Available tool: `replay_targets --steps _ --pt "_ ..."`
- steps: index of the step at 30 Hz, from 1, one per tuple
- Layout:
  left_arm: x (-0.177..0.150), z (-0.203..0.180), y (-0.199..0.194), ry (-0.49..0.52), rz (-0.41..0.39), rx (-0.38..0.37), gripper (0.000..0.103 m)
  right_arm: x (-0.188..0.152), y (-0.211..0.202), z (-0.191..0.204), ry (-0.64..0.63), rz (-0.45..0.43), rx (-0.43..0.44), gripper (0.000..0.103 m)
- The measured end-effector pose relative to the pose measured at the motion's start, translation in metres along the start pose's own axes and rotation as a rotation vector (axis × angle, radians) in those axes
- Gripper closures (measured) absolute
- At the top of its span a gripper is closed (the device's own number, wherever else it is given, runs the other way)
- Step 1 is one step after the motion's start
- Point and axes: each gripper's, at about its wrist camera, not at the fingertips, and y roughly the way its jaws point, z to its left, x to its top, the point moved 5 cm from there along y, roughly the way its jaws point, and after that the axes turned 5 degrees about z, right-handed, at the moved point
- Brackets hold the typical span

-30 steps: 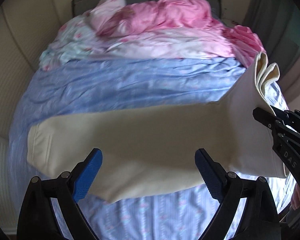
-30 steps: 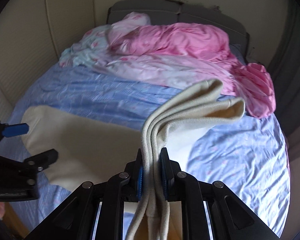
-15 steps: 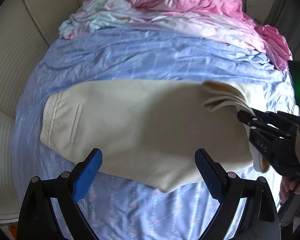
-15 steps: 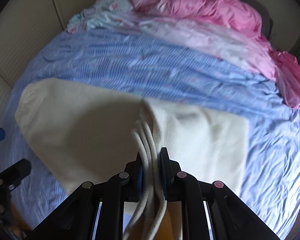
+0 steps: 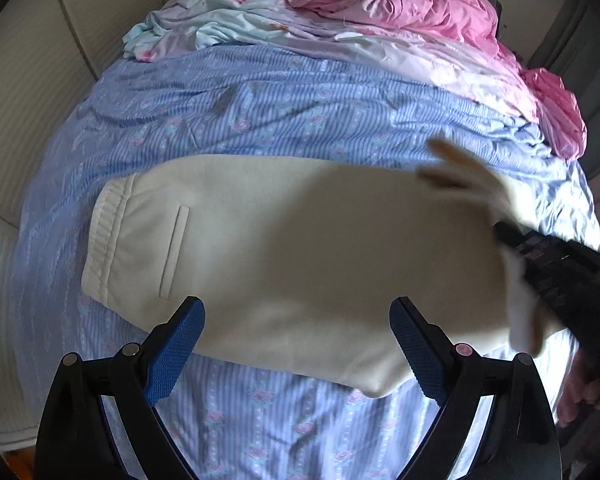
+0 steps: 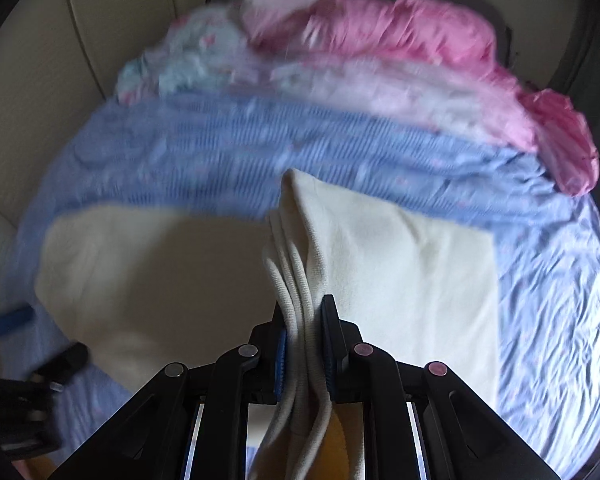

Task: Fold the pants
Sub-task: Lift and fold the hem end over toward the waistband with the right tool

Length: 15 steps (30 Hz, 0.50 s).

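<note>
Cream pants [image 5: 284, 248] lie across the blue striped bedsheet [image 5: 260, 112], waistband and pocket slit at the left. My left gripper [image 5: 296, 344] is open and empty, hovering over the near edge of the pants. My right gripper [image 6: 305, 344] is shut on the bunched leg cuffs [image 6: 300, 280] and holds them over the pants [image 6: 160, 280]; it shows blurred at the right of the left wrist view [image 5: 548, 264]. The leg part [image 6: 412, 264] lies folded over beneath it.
A heap of pink and pale floral bedding [image 5: 380, 12] lies at the far end of the bed. A padded cream wall [image 5: 28, 80] runs along the left side. The left gripper shows at the lower left of the right wrist view [image 6: 20, 360].
My right gripper has carried the cuffs leftward over the pants, folding the legs across. The left gripper has risen and drawn back, so the whole waistband now shows.
</note>
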Motion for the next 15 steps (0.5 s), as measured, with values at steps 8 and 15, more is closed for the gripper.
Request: replay_targets --steps 8,15 --pt "-0.013 0.019 0.011 0.047 0.025 0.044 0.009 -0.043 0.063 0.034 -0.029 0.168 0.013 0.085" --pt "-0.007 0.019 0.023 0.059 0.035 0.021 0.009 -0.050 0.082 0.049 -0.026 0.224 0.147 0.067"
